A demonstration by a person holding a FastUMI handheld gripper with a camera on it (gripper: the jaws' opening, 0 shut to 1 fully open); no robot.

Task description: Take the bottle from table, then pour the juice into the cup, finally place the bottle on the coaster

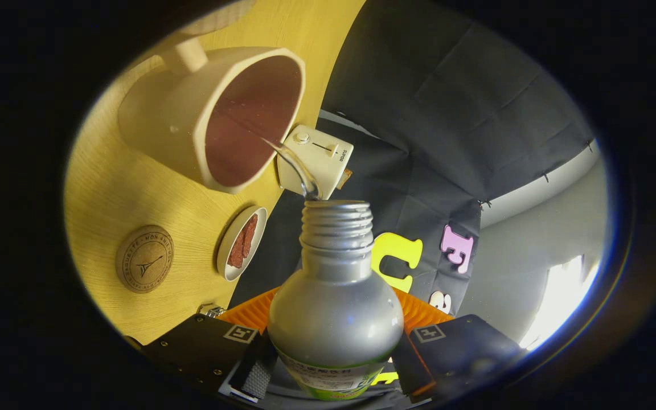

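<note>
Bottle (pixel 335 319), clamped in the tool (pixel 333 364) at lower centre, tilts; its stream enters the cup (pixel 214 114) near the rim, so slight drift risks spilling onto the table (pixel 111 188).

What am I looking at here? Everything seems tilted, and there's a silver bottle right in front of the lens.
The camera rides on a hand-held gripper, a tool with two fingers that a person carries. It looks forward along those fingers, which show at the bottom, pressing on the silver bottle from both sides. The person has tipped the gripper to pour, so the whole scene looks tilted. A thin stream of liquid runs from the bottle's open neck into the cream cup. The cup stands on a light wooden table. Also on the table are a round cork coaster, a small white dish holding something reddish brown, and a white toaster beyond the cup.
</note>
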